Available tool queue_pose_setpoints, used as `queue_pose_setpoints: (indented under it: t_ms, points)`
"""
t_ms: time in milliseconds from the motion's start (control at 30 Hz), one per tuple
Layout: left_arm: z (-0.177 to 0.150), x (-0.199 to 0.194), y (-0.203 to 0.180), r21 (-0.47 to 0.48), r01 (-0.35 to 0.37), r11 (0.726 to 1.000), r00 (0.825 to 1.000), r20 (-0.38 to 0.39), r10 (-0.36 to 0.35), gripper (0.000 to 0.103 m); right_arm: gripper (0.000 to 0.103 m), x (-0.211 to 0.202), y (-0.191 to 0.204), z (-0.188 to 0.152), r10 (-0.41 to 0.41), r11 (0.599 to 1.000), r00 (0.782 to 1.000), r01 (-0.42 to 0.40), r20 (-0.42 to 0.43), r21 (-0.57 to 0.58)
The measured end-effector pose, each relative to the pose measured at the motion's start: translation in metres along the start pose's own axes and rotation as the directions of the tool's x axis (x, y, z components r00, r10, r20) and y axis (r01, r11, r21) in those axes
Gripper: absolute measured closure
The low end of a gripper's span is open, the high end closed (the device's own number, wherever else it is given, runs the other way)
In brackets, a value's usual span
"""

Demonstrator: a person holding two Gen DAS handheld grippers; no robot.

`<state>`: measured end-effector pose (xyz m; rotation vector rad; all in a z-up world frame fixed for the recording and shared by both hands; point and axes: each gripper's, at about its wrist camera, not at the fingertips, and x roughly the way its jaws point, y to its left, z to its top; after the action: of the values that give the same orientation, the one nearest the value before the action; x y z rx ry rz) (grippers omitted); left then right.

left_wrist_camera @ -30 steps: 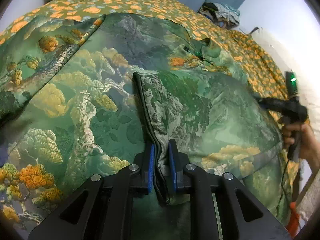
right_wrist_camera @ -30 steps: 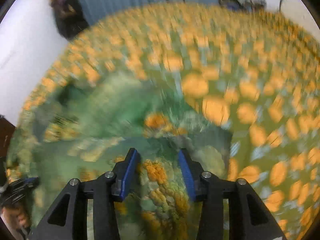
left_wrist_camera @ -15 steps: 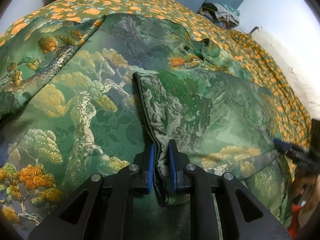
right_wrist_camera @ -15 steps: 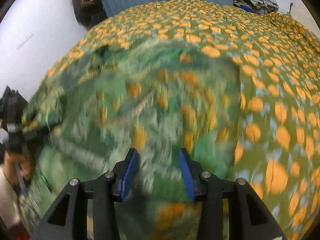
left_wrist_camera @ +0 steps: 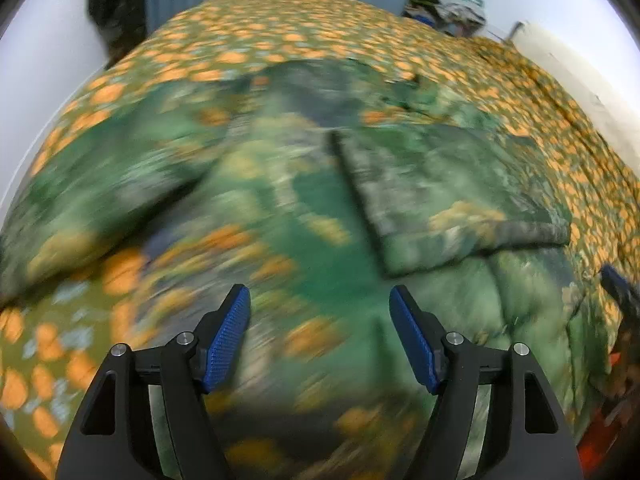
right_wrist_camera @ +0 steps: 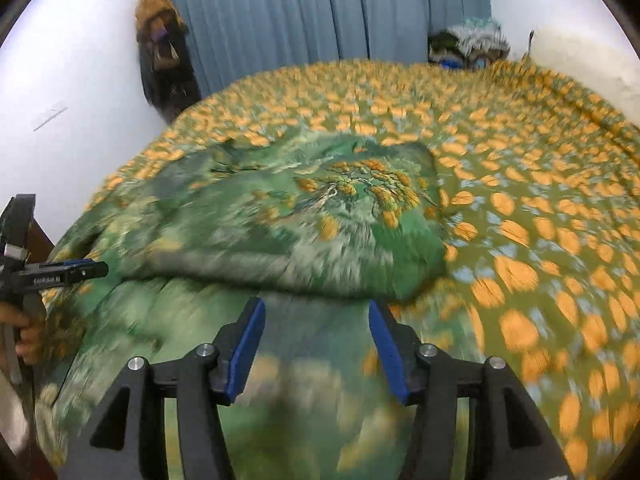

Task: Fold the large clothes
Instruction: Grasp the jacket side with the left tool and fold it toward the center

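A large green garment (left_wrist_camera: 312,208) printed with trees and orange clusters lies spread on the bed, one panel (left_wrist_camera: 448,196) folded over its middle. The left gripper (left_wrist_camera: 320,320) hangs above the garment's near part, its jaws opening wide with nothing between the blue pads. In the right wrist view the same garment (right_wrist_camera: 288,220) shows its folded panel with the fold edge nearest me. My right gripper (right_wrist_camera: 316,328) hovers just short of that edge, jaws opening, empty. The left gripper (right_wrist_camera: 86,269) pokes in at that view's left edge, a hand (right_wrist_camera: 24,328) on its grip.
The bed wears an olive cover with orange spots (right_wrist_camera: 520,184). Blue curtains (right_wrist_camera: 328,12) hang behind it, a dark hanging coat (right_wrist_camera: 164,56) at their left. A heap of clothes (right_wrist_camera: 468,44) sits at the far right corner. White walls flank the bed.
The left gripper let go of the folded panel's edge, opened wide and pulled back and up. The right gripper swung from over the spotted cover to the near fold edge, its jaws wider.
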<state>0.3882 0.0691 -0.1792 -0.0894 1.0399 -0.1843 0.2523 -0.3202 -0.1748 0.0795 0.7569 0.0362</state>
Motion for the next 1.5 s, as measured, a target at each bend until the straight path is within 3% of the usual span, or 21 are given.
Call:
queue_pose_setpoints:
  t_ms: [100, 233, 300, 367, 500, 633, 667, 700, 733, 767, 833, 867, 900, 1000, 1067, 1167, 1233, 1333, 1433, 1500]
  points:
    - [-0.003, -0.023, 0.051, -0.123, -0.035, 0.992, 0.999, 0.025, 0.039, 0.027, 0.045, -0.018, 0.014, -0.019, 0.015, 1.0, 1.0, -0.015, 0.001, -0.027]
    - [-0.008, -0.041, 0.129, -0.356, -0.073, 0.931, 0.992, 0.069, 0.105, 0.024, 0.045, -0.023, 0.035, -0.02, 0.026, 0.992, 1.0, -0.024, 0.015, -0.126]
    - [-0.017, -0.042, 0.175, -0.513, -0.045, 0.858, 0.99, 0.09, 0.106, 0.023, 0.046, -0.021, 0.041, -0.018, 0.02, 0.991, 1.0, -0.018, 0.013, -0.136]
    - [-0.03, -0.036, 0.218, -0.652, 0.031, 0.758, 0.99, 0.124, 0.067, 0.022, 0.045, -0.018, 0.048, -0.018, 0.025, 0.99, 1.0, -0.024, 0.008, -0.137]
    - [-0.043, -0.015, 0.274, -0.802, 0.118, 0.585, 0.984, 0.173, 0.039, 0.022, 0.046, -0.021, 0.062, -0.028, 0.022, 0.983, 1.0, -0.02, 0.009, -0.184]
    - [-0.045, -0.003, 0.305, -0.869, 0.213, 0.447, 0.964, 0.262, 0.051, 0.024, 0.046, -0.015, 0.069, -0.035, 0.021, 0.979, 1.0, -0.025, -0.023, -0.202]
    - [-0.045, -0.003, 0.309, -0.874, 0.225, 0.43, 0.958, 0.279, 0.065, 0.029, 0.046, -0.013, 0.071, -0.037, 0.019, 0.979, 0.999, -0.026, -0.033, -0.202]
    - [-0.042, -0.003, 0.312, -0.879, 0.23, 0.418, 0.954, 0.29, 0.083, 0.046, 0.046, -0.012, 0.071, -0.038, 0.02, 0.979, 0.999, -0.027, -0.037, -0.201]
    - [-0.039, -0.004, 0.314, -0.879, 0.216, 0.425, 0.954, 0.282, 0.098, 0.065, 0.046, -0.011, 0.072, -0.039, 0.023, 0.979, 0.999, -0.031, -0.042, -0.203]
    - [-0.033, -0.005, 0.316, -0.875, 0.183, 0.447, 0.96, 0.258, 0.112, 0.086, 0.046, -0.009, 0.073, -0.039, 0.024, 0.978, 0.999, -0.033, -0.045, -0.205]
    - [-0.019, -0.014, 0.308, -0.846, 0.12, 0.519, 0.963, 0.227, 0.148, 0.089, 0.046, -0.007, 0.073, -0.039, 0.03, 0.979, 0.999, -0.038, -0.045, -0.201]
    - [-0.005, -0.025, 0.295, -0.807, 0.066, 0.587, 0.958, 0.216, 0.189, 0.091, 0.046, -0.007, 0.073, -0.039, 0.034, 0.98, 0.998, -0.042, -0.045, -0.196]
    - [0.006, -0.034, 0.286, -0.773, 0.026, 0.633, 0.951, 0.214, 0.222, 0.091, 0.046, -0.006, 0.072, -0.038, 0.039, 0.98, 0.998, -0.046, -0.044, -0.191]
    - [0.051, -0.064, 0.238, -0.618, -0.093, 0.781, 0.912, 0.262, 0.316, 0.092, 0.045, -0.006, 0.069, -0.037, 0.054, 0.983, 0.998, -0.06, -0.042, -0.174]
    - [0.081, -0.082, 0.192, -0.476, -0.176, 0.862, 0.879, 0.319, 0.355, 0.092, 0.046, -0.007, 0.067, -0.037, 0.061, 0.984, 0.997, -0.067, -0.041, -0.163]
    - [0.11, -0.089, 0.135, -0.271, -0.259, 0.927, 0.845, 0.401, 0.354, 0.092, 0.045, -0.008, 0.062, -0.037, 0.067, 0.986, 0.997, -0.072, -0.04, -0.147]
    - [0.117, -0.088, 0.084, -0.109, -0.306, 0.946, 0.832, 0.451, 0.322, 0.092, 0.046, -0.011, 0.059, -0.036, 0.062, 0.988, 0.998, -0.066, -0.03, -0.137]
    - [0.113, -0.074, 0.013, 0.112, -0.35, 0.93, 0.834, 0.49, 0.254, 0.092, 0.046, -0.016, 0.054, -0.034, 0.055, 0.991, 0.998, -0.056, -0.012, -0.121]
    - [0.089, -0.044, -0.051, 0.323, -0.378, 0.868, 0.853, 0.486, 0.191, 0.092, 0.045, -0.018, 0.047, -0.032, 0.048, 0.993, 0.999, -0.049, -0.004, -0.103]
    - [0.073, -0.024, -0.078, 0.411, -0.387, 0.825, 0.867, 0.468, 0.174, 0.092, 0.046, -0.017, 0.043, -0.032, 0.044, 0.995, 0.999, -0.045, -0.009, -0.094]
